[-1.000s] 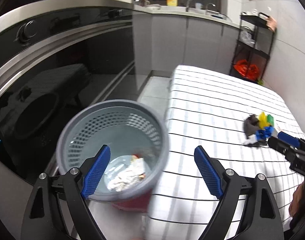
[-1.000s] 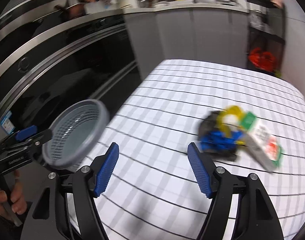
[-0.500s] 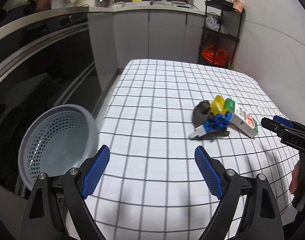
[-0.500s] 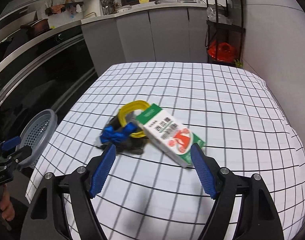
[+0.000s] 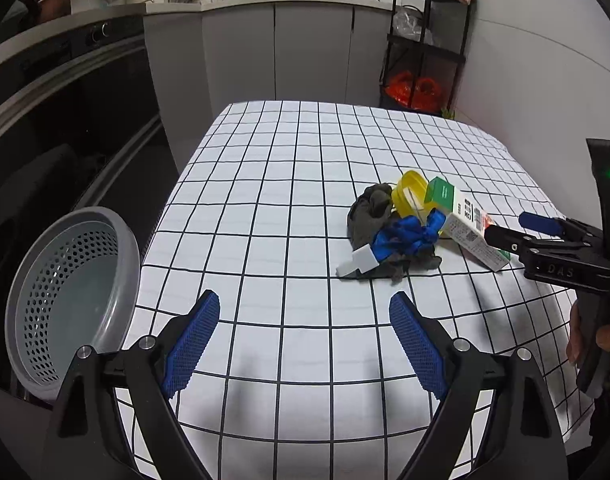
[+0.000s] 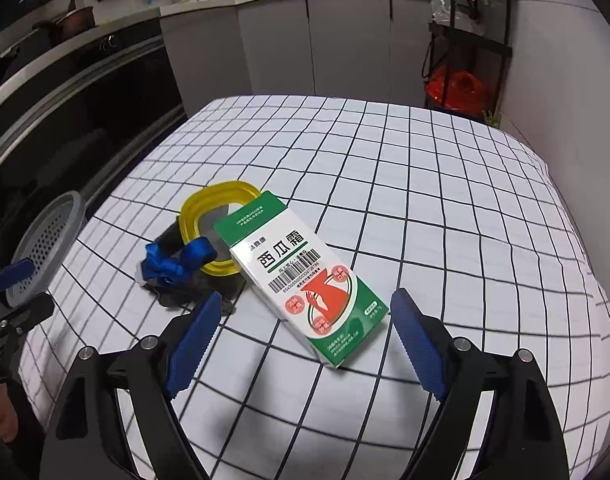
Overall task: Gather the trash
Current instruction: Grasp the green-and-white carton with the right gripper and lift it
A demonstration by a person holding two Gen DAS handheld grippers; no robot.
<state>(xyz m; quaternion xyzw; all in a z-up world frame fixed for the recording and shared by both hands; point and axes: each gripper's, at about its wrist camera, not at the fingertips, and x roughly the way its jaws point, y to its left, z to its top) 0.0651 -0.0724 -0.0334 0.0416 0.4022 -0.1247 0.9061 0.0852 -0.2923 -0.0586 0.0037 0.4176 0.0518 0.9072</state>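
A pile of trash lies on the checked tablecloth [image 5: 289,200]: a green-and-white box [image 6: 305,284], a yellow ring lid [image 6: 219,200], a blue ribbon [image 6: 177,262], a dark crumpled rag [image 5: 371,216] and a white tag [image 5: 355,264]. My right gripper [image 6: 301,344] is open, just short of the box, its jaws on either side of the box's near end. My left gripper [image 5: 303,342] is open and empty over the near part of the table. The grey perforated bin [image 5: 69,296] stands beside the table's left edge; it also shows in the right wrist view [image 6: 45,240].
Dark oven fronts [image 5: 65,120] run along the left. Grey cabinets [image 5: 305,52] and a black shelf rack [image 5: 425,40] with a red bag [image 5: 415,88] stand beyond the table. A white wall [image 5: 545,92] is on the right.
My left gripper swung from over the bin to above the table. My right gripper moved in towards the box, which now sits between its jaws. Both stayed open.
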